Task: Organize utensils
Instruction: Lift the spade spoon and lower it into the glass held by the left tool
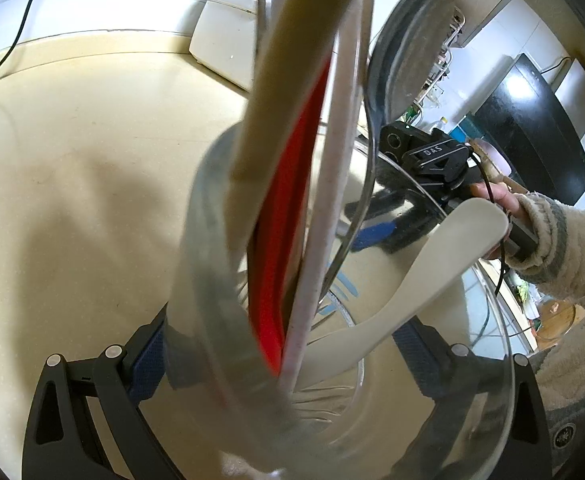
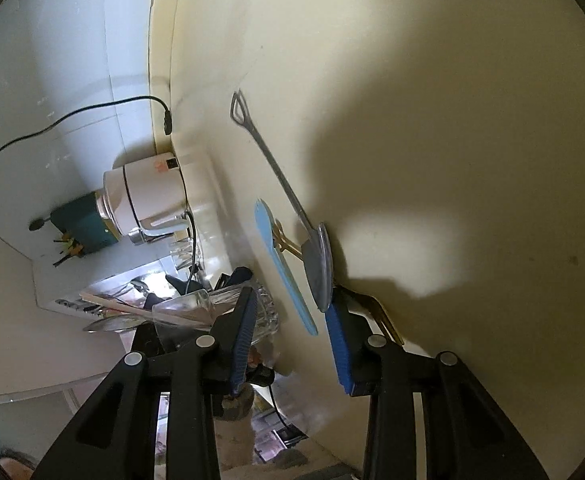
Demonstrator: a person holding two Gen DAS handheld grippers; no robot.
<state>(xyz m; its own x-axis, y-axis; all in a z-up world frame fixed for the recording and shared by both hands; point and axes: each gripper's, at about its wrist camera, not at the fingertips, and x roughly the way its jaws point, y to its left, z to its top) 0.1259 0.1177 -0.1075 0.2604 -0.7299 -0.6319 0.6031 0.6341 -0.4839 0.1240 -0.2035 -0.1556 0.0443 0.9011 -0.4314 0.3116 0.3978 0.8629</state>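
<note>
My left gripper [image 1: 280, 340] is shut on a clear glass jar [image 1: 208, 264], its blue pads pressing both sides. Standing in the jar are a wooden stick [image 1: 284, 80], a red utensil [image 1: 288, 216], a pale handle [image 1: 332, 184], a metal spoon [image 1: 408, 44] and a white paddle [image 1: 424, 264]. My right gripper [image 2: 292, 300] is open, rolled sideways low over the beige counter [image 2: 452, 120]. A blue utensil [image 2: 280, 260] lies on the counter with its near end between the fingers, untouched by the pads. Beside it lie a metal spoon [image 2: 318, 264] and a gold fork [image 2: 384, 318]. The right gripper [image 1: 366, 216] also shows behind the jar.
A white kettle [image 2: 144, 200], a teal box [image 2: 84, 224] and a black cable [image 2: 92, 110] are at the wall. A white appliance [image 1: 228, 32] stands at the counter's back, a black appliance [image 1: 532, 120] further right. A fuzzy sleeve [image 1: 564, 248] holds the right gripper.
</note>
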